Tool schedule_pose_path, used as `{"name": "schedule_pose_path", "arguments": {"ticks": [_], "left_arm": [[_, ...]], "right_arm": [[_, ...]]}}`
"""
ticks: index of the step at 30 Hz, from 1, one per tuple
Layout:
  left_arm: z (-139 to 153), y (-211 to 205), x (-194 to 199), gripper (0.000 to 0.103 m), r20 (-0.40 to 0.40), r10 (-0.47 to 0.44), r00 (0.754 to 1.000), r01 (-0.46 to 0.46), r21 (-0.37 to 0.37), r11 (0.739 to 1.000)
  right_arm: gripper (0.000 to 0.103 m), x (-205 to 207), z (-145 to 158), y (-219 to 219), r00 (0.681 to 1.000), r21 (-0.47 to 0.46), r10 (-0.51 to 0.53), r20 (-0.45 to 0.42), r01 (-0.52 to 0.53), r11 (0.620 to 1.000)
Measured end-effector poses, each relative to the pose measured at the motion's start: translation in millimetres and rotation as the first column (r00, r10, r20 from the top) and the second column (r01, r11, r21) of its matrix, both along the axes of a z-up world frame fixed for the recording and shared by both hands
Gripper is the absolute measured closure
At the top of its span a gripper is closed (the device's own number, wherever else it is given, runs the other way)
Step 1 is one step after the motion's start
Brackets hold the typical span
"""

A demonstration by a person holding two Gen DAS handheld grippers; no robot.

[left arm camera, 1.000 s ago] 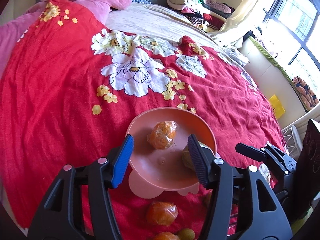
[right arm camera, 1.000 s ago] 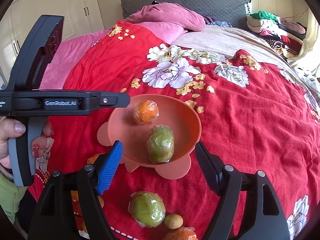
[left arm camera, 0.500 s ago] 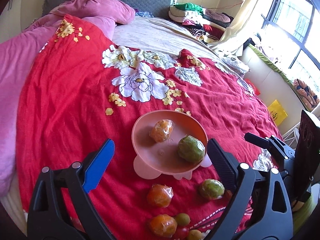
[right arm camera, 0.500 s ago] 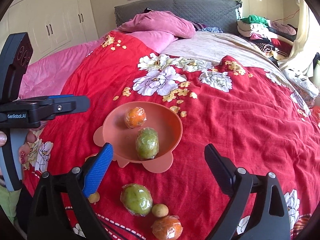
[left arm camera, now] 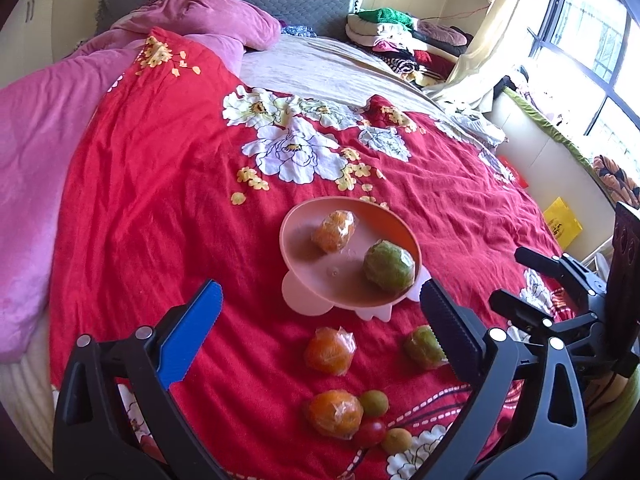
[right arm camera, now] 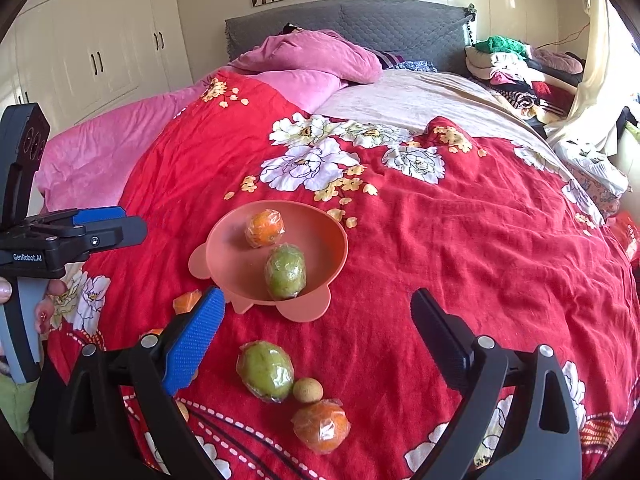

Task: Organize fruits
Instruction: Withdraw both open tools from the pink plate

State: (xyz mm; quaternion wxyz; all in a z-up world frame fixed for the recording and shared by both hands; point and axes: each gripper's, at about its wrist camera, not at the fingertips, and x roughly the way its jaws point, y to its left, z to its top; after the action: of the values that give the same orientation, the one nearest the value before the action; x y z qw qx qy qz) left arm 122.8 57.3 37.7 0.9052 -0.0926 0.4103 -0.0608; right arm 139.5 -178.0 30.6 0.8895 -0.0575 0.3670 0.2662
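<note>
Both grippers back off the bowl [left arm camera: 296, 276], two fruits delivered.
Left gripper [left arm camera: 320, 312] and right gripper [right arm camera: 316, 320] have just spread wide, empty; more fruit [right arm camera: 266, 370] waits below the bowl.

Sunlit bedroom [right arm camera: 120, 40], grey headboard [right arm camera: 360, 20]

A home bedroom, big bed [right arm camera: 460, 240] under a red floral quilt, pink pillow [right arm camera: 312, 56], grey headboard [right arm camera: 400, 20], white wardrobe [right arm camera: 100, 40], folded clothes [right arm camera: 516, 64] piled up
</note>
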Motion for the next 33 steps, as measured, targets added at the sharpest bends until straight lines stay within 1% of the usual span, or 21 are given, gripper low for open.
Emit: {"name": "schedule_pose_path", "arguments": {"ticks": [14, 22, 33], "left_arm": [[-16.9, -0.7, -26.5, 0.01, -0.045, -0.005, 0.999, 0.006, 0.026, 1.0], [-24.6, -3.0, -35.7, 0.01, -0.064, -0.01, 0.998, 0.013, 0.048, 0.999], [-38.6, -4.3, -46.9, 0.01, -0.107, -0.02, 0.994, 0.025, 0.046, 0.999]], "right_arm": [[0.009, -25.9, -8.4, -7.1, 1.0, -0.023, 0.011, -0.018, -0.011, 1.0], [0.008, -33.2, -15.3, -10.4, 0.999, -0.031, 0.01, -0.038, -0.011, 0.999], [0.008, -39.6, -24.5, -13.1, 0.998, -0.033, 0.006, -0.064, -0.008, 0.999]]}}
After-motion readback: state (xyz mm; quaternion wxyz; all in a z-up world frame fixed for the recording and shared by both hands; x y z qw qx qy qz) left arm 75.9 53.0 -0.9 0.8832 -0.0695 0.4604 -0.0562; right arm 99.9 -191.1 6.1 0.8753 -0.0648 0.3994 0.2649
